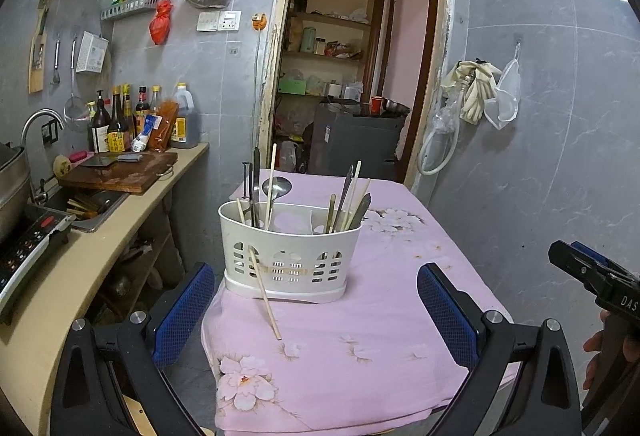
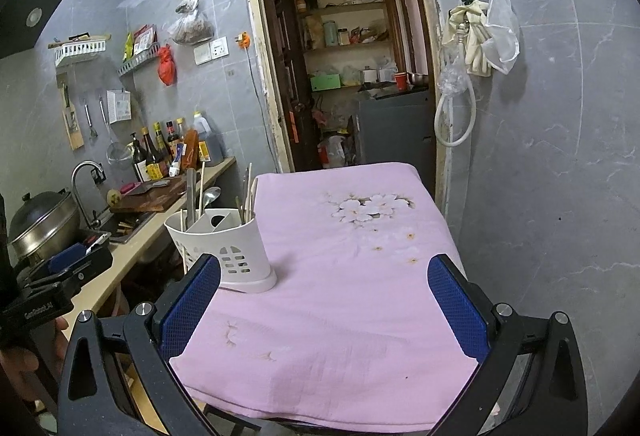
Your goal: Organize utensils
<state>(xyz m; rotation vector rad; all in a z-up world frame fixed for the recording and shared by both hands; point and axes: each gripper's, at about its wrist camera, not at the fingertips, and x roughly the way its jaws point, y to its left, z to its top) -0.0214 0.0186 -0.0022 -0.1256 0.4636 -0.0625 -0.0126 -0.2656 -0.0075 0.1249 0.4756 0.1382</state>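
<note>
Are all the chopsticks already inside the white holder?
No: one chopstick lies outside, leaning against the front of the white holder on the pink cloth.

One white caddy (image 1: 286, 256) stands on the pink cloth (image 1: 360, 336), split into three compartments. One chopstick (image 1: 265, 294) leans outside against its front. The left compartment holds one ladle (image 1: 277, 187), two dark-handled utensils (image 1: 252, 187) and two chopsticks (image 1: 272, 175); the middle compartment holds nothing that shows; the right one holds about five sticks and handles (image 1: 348, 199), too crowded to count surely. Two grippers are in view, the left (image 1: 316, 312) and the right (image 2: 324, 300), each with two blue pads. On the side bench (image 1: 120, 220) sit one cutting board (image 1: 120, 171) and roughly seven bottles (image 1: 132, 115).
</note>
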